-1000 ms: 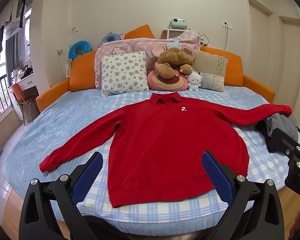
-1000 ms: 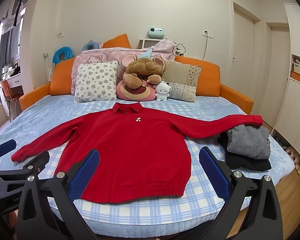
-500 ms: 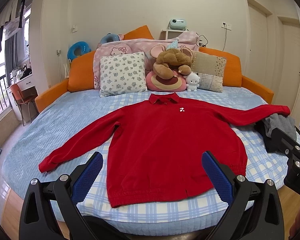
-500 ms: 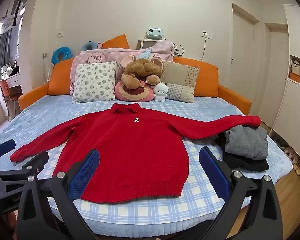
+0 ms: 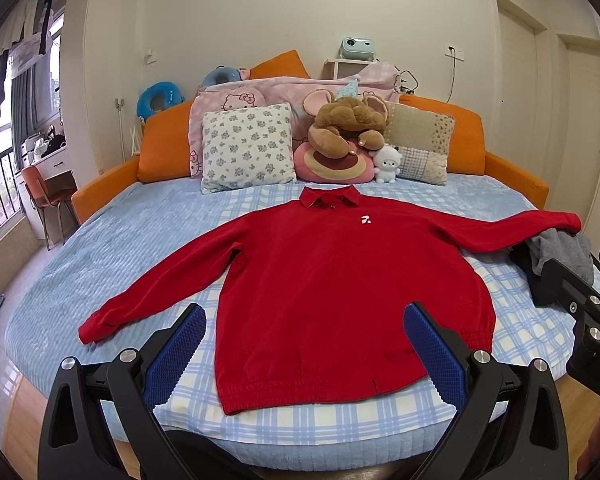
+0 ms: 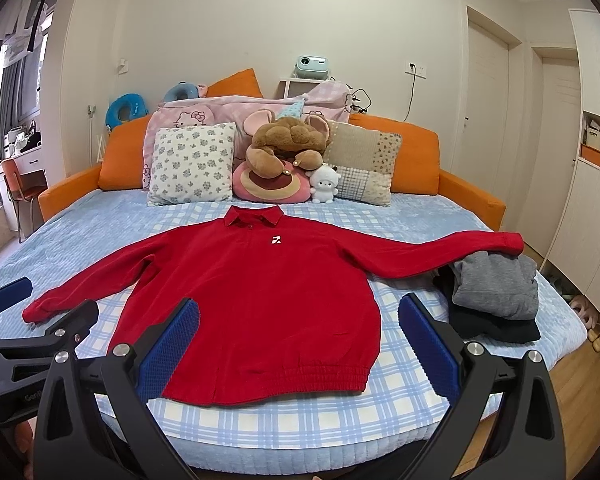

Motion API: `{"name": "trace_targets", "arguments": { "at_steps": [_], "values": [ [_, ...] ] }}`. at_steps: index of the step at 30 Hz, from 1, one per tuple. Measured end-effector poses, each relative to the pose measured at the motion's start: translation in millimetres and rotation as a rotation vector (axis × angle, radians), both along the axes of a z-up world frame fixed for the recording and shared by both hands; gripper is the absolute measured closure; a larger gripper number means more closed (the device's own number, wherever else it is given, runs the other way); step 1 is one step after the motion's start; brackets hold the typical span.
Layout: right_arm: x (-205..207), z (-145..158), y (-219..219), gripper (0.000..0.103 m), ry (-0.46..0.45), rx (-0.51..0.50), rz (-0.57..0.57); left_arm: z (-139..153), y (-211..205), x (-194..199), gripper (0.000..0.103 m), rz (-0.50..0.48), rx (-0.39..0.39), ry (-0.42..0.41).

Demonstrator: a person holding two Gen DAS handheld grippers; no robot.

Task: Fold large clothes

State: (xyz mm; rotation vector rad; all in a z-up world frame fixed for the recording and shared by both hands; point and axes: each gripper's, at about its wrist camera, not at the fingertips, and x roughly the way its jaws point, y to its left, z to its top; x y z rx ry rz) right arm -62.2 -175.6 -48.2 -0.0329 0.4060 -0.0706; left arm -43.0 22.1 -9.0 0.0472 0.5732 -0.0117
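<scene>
A red long-sleeved collared top (image 5: 332, 280) (image 6: 260, 300) lies flat and face up on the blue checked bed (image 5: 300, 420), with both sleeves spread wide and its hem toward me. My left gripper (image 5: 304, 344) hovers open before the hem, holding nothing. My right gripper (image 6: 300, 340) is likewise open and empty, short of the hem. Each gripper shows at the edge of the other's view. The right sleeve's cuff (image 6: 508, 242) rests over a pile of clothes.
A pile of folded grey and black clothes (image 6: 496, 300) sits at the bed's right edge. Pillows and plush toys (image 6: 284, 164) line the orange headboard (image 6: 396, 152). A chair and desk (image 5: 44, 188) stand left, wardrobes (image 6: 592, 216) right, wooden floor (image 6: 580, 380) below.
Both grippers have drifted slightly, so the top and bed sit a touch lower and closer in view. Jaws stay open and the top has not moved.
</scene>
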Motion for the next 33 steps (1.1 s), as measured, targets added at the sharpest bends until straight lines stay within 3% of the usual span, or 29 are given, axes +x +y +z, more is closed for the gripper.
{"name": "trace_targets", "arguments": {
  "at_steps": [10, 19, 27, 33],
  "values": [
    [2.7, -0.4, -2.3, 0.005, -0.012, 0.005, -0.006, 1.9, -2.5, 0.3, 0.003, 0.003, -0.001, -0.009],
    [30.9, 2.2, -39.8, 0.005, -0.021, -0.003, -0.066, 8.2, -40.0, 37.2, 0.003, -0.052, 0.031, -0.018],
    [91.8, 3.7, -111.8, 0.005, -0.027, -0.027, -0.148, -0.4, -92.2, 104.5, 0.003, -0.144, 0.052, 0.007],
    [138.9, 13.0, -200.3, 0.005, -0.011, 0.045, -0.207, -8.1, -133.2, 170.8, 0.003, -0.222, 0.020, 0.069]
  ]
}}
